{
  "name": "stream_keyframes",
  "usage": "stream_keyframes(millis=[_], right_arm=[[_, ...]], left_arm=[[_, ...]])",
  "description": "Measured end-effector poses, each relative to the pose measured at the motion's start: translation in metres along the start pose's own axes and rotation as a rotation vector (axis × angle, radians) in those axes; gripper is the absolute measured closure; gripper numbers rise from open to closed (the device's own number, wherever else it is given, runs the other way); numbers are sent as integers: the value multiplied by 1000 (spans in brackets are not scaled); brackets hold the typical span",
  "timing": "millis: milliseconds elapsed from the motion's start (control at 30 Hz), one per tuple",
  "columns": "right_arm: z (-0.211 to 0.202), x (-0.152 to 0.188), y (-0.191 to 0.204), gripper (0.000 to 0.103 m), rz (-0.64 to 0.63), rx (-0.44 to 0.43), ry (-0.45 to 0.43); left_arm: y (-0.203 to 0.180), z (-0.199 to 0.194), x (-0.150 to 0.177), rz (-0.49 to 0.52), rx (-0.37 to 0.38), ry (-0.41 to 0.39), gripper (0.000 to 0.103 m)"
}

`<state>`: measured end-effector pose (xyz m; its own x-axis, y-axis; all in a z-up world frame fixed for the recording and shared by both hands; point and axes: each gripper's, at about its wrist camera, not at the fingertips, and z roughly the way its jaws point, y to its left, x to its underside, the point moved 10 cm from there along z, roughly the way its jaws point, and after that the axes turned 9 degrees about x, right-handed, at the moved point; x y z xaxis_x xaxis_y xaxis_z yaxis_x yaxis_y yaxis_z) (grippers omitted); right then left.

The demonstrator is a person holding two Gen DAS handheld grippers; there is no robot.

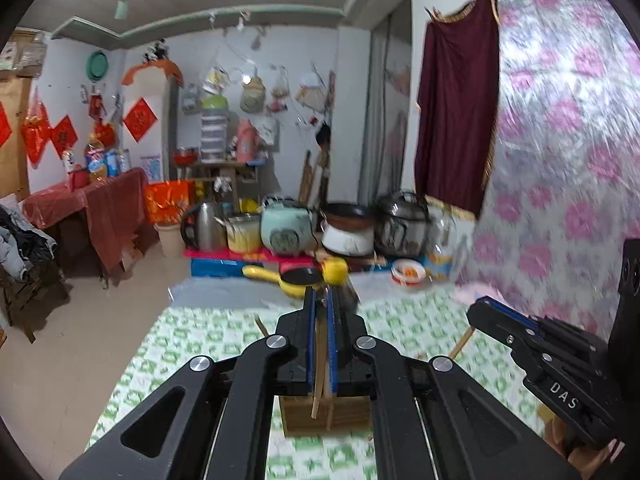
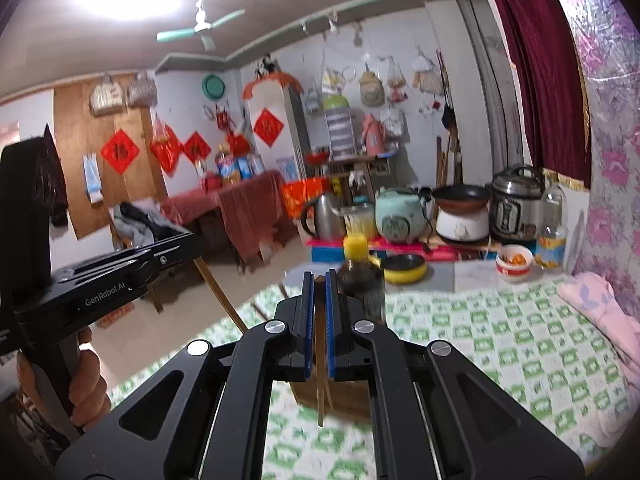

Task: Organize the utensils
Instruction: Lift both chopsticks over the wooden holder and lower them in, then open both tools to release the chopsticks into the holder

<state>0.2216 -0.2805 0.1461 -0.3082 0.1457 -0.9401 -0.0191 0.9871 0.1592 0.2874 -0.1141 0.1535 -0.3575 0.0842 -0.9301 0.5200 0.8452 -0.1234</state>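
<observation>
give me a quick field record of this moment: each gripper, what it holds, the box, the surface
left gripper: shut on chopsticks
right gripper: shut on chopsticks
wooden box: on the cloth, below both grippers' held sticks
surface: green-checked cloth
dark bottle: yellow cap, upright beyond the box
stick tips: near the box; in or out, cannot tell

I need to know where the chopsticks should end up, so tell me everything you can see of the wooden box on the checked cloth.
The wooden box is a small brown block-shaped holder with visible grain, apparently plain wood. It stands upright on the green-and-white checked cloth, directly below both grippers and largely hidden by their fingers. In the right wrist view its front corner faces the camera. The chopsticks clamped in the right gripper hang in front of it; whether they touch it is unclear. Its top and contents are hidden.
</observation>
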Motion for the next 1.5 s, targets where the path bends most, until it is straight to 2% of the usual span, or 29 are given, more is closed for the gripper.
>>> stream_keyframes(millis=[133, 267, 400, 600, 900, 967, 1000, 1100, 1133, 1200, 1333, 1400, 1467, 1500], right_arm=[[14, -17, -4, 97, 9, 9, -39], [32, -24, -10, 97, 16, 37, -68], [51, -21, -16, 97, 63, 12, -73], [78, -11, -21, 97, 71, 20, -44], [112, 13, -25, 97, 43, 52, 54], [114, 15, -26, 92, 32, 56, 68], [113, 15, -27, 91, 35, 68, 61], [108, 12, -28, 85, 36, 75, 51], [106, 12, -29, 84, 38, 78, 48], [104, 11, -31, 78, 43, 87, 42], [105, 11, -36, 56, 53, 112, 38], [104, 10, -38, 45, 58, 128, 31], [102, 8, -42, 29, 67, 146, 19], [101, 8, -43, 26, 71, 153, 14]], left_arm=[[8, 8, -21, -10, -30, -52, 97], [18, 25, -25, -15, -47, -60, 97], [29, 51, -22, -46, -32, -47, 97], [44, 70, -26, -104, 8, -76, 97], [41, 113, -3, -90, 15, 26, 97], [39, 123, 5, -93, 25, 66, 97], [40, 126, 8, -98, 30, 77, 93], [42, 128, 11, -116, 26, 78, 46], [42, 127, 11, -116, 18, 70, 40], [42, 124, 11, -108, 8, 62, 35], [46, 116, 9, -112, -15, 47, 12], [50, 114, 8, -116, -37, 42, 9], [52, 112, 7, -123, -37, 45, 7], [53, 111, 7, -130, -36, 46, 6]])
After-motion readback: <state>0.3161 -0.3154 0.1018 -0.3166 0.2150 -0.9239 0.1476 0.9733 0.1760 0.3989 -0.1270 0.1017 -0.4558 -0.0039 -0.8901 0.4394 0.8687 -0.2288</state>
